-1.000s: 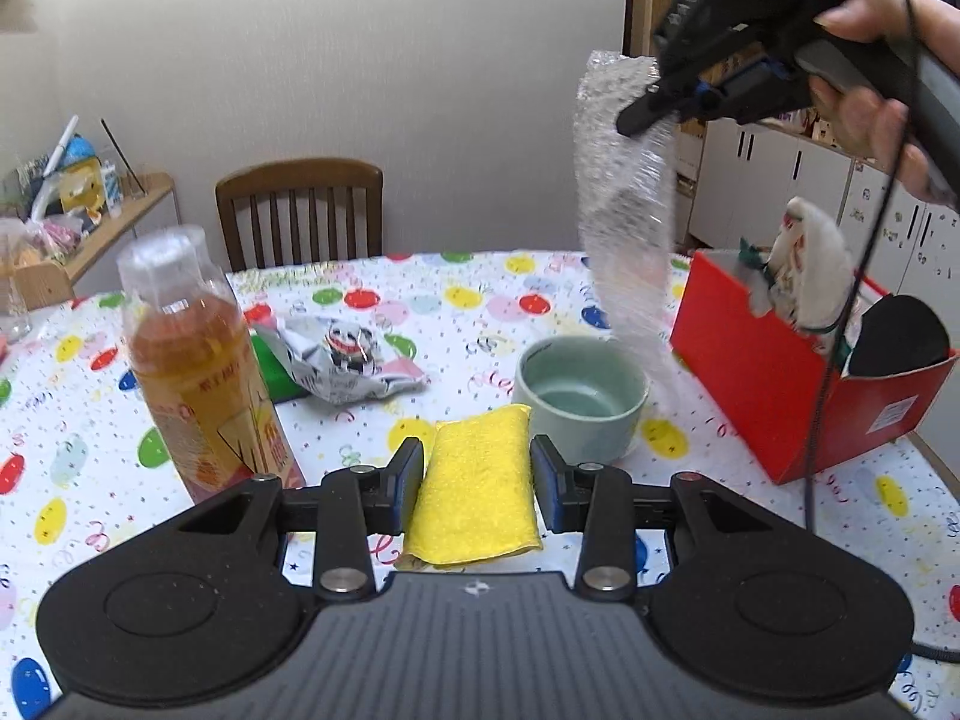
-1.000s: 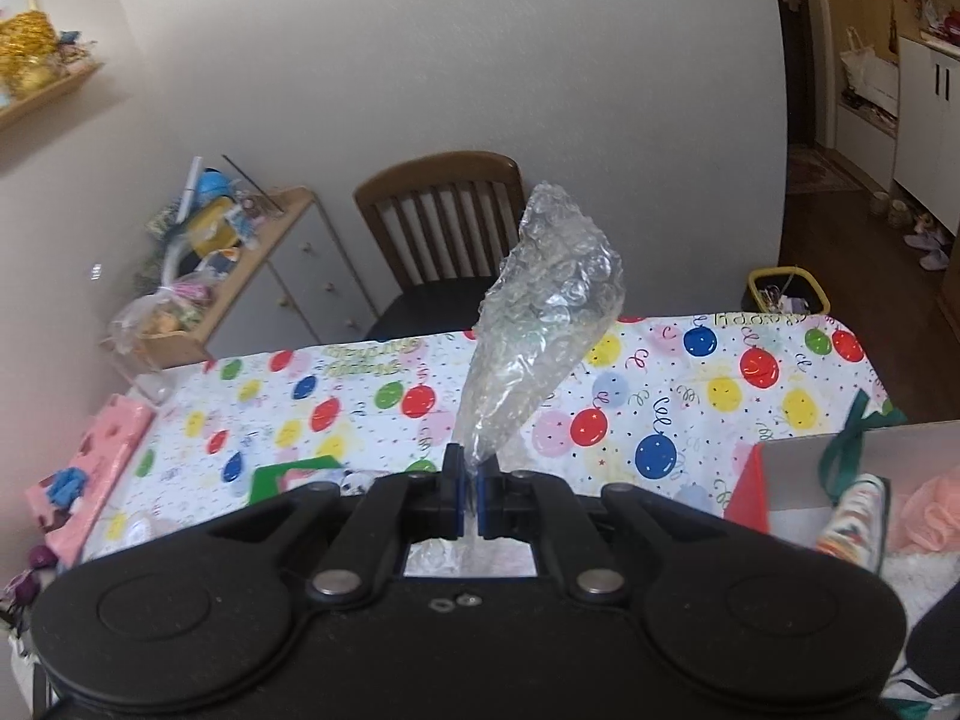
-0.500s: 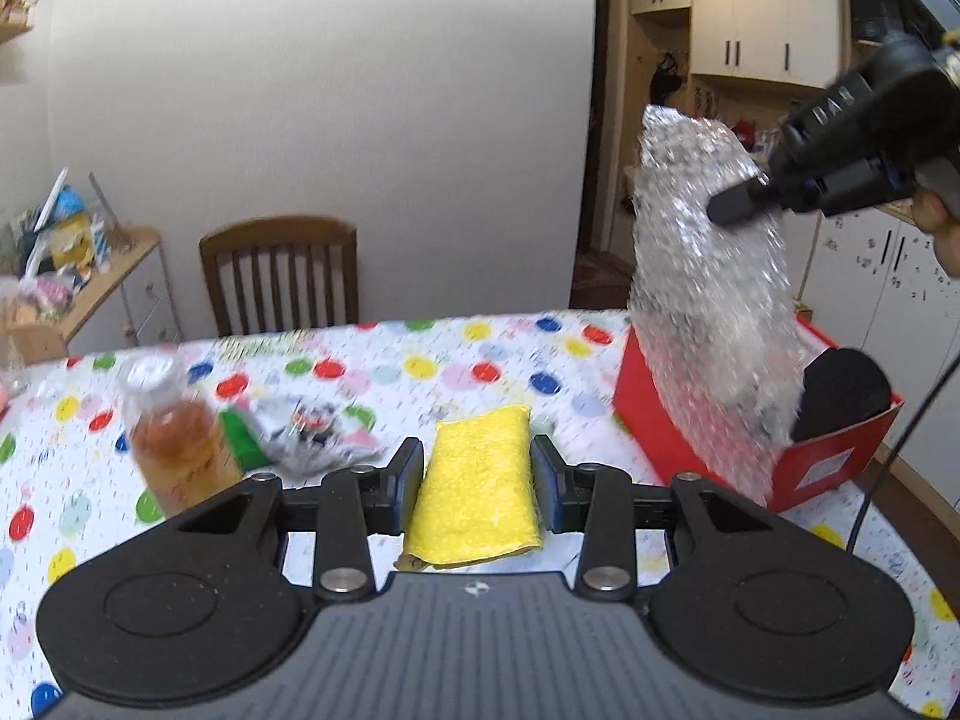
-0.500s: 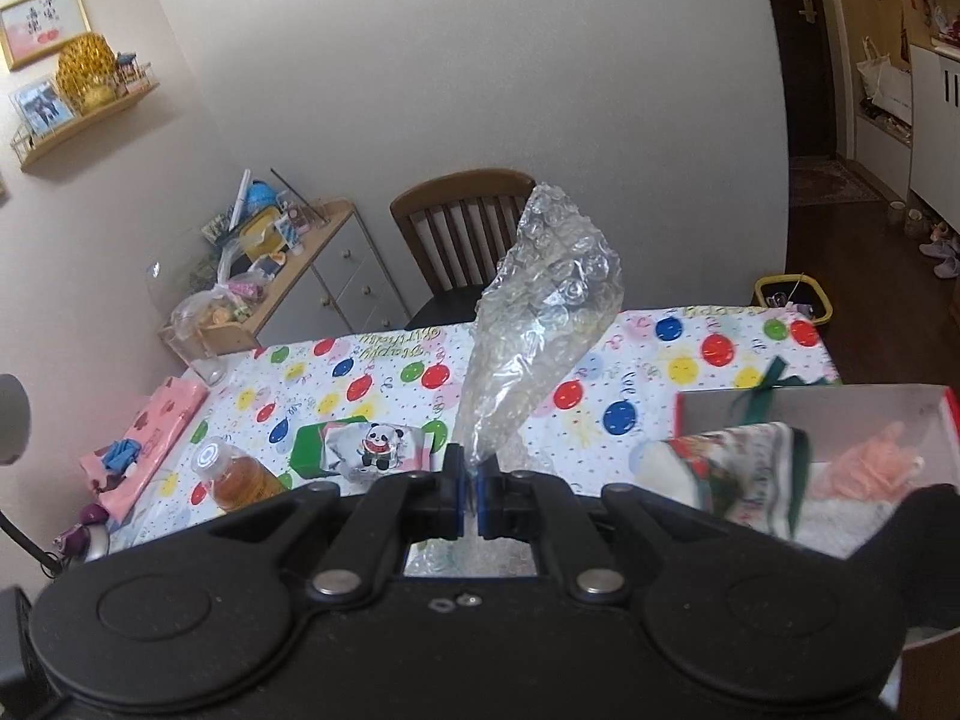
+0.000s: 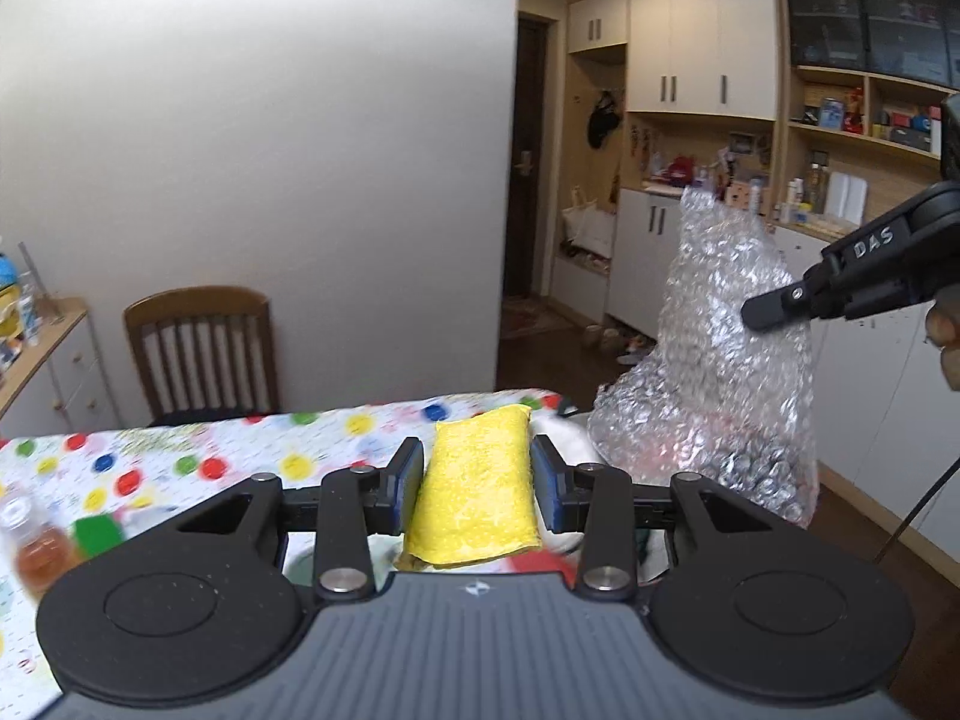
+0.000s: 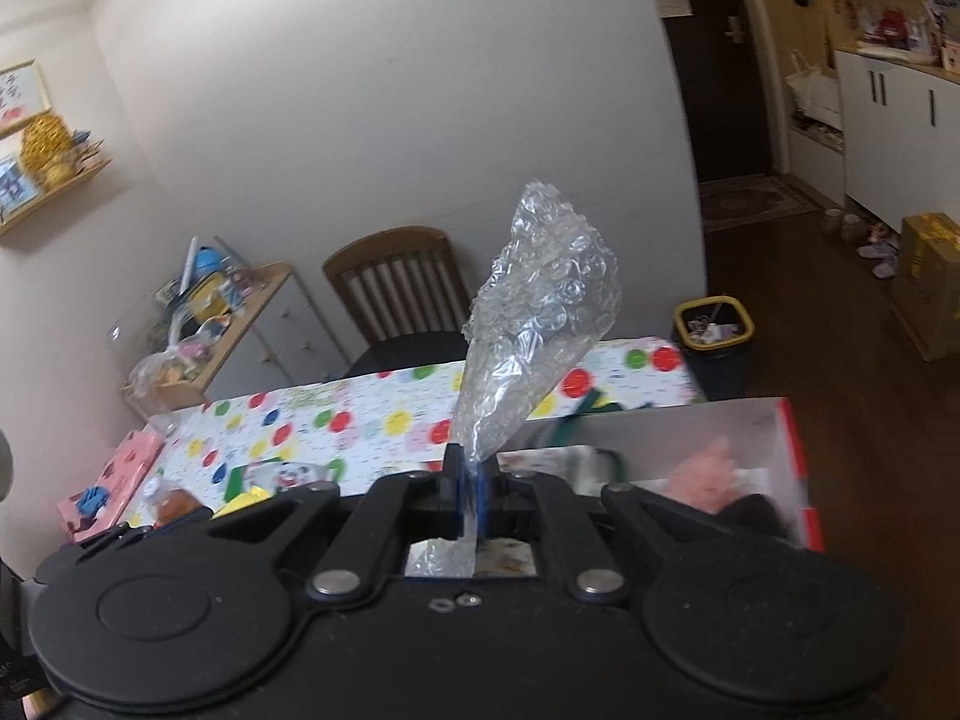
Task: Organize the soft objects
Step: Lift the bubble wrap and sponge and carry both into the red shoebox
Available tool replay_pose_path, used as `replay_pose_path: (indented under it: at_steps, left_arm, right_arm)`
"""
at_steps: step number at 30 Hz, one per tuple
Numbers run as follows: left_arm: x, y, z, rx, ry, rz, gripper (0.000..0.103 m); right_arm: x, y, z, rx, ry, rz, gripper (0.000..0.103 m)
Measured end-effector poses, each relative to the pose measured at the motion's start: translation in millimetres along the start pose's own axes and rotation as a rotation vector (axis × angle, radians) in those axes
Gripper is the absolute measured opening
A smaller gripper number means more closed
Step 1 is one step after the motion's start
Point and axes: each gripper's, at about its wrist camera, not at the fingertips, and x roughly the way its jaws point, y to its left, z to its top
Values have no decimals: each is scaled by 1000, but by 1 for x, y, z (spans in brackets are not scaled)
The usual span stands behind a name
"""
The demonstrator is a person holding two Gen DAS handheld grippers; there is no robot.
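Observation:
My left gripper (image 5: 477, 474) is shut on a yellow sponge cloth (image 5: 480, 486) and holds it in the air above the table's right end. My right gripper (image 6: 468, 483) is shut on a sheet of clear bubble wrap (image 6: 534, 324), which stands up from the jaws. In the left wrist view the bubble wrap (image 5: 714, 372) hangs from the right gripper (image 5: 762, 315) at the right. The red box (image 6: 798, 468) lies just under my right gripper, with a pink soft thing (image 6: 708, 468) and a dark object (image 6: 750, 516) inside.
The table has a balloon-print cloth (image 6: 360, 420). On its left part are a bottle of amber drink (image 5: 36, 540), a green pack (image 5: 96, 531) and a panda-print bag (image 6: 288, 474). A wooden chair (image 5: 201, 354) stands behind the table. A bin (image 6: 714, 339) stands on the floor.
Both grippers have moved right and higher with their loads. The left wrist view now looks past the table's end; the bowl has left it. The red box is now under the right gripper.

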Motion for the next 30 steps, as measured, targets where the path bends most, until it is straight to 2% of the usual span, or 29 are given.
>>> replay_pose_path:
  at_steps: [6,15,24,30]
  left_arm:
    - [29,-54,13,26,-3,-42,37]
    - [82,-116,17,86,40,-55,38]
    - [156,-143,7,79,191,-35,37]
    - [182,-143,-1,51,237,-11,38]
  right_arm:
    - [-2,-53,1,22,-5,-37,3]
    - [30,-111,-6,60,48,-45,3]
    - [69,-133,-13,60,131,-37,3]
    - [94,-144,-28,56,210,-23,3]
